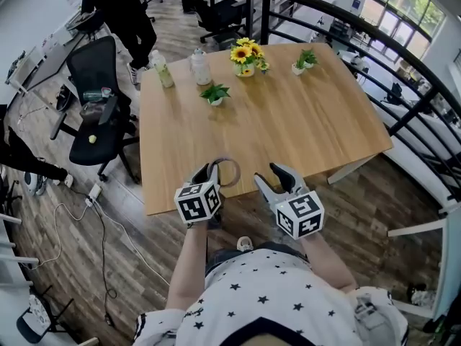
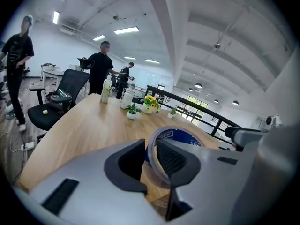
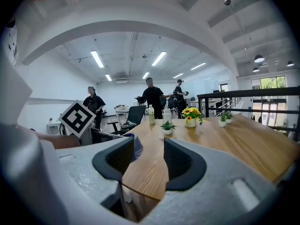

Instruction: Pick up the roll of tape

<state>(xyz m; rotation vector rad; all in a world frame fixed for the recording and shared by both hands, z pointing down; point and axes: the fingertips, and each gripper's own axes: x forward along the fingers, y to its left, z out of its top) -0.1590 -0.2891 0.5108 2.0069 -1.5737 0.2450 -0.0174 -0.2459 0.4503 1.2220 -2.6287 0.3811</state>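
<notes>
1. Head view is showing the left gripper [image 1: 213, 170] gripping the roll of tape [image 1: 229, 171] over the near edge of the wooden table [image 1: 288, 121];
2. its jaws are pinching the roll's band at a narrow gap (the blue inner face is showing in the left gripper view);
3. the right gripper [image 1: 276, 181] is hovering just beside it, with jaws standing apart and gripping nothing.

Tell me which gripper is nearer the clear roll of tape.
Left. The left gripper clamps the clear, blue-cored roll of tape; the right gripper is beside it, open and apart.
</notes>
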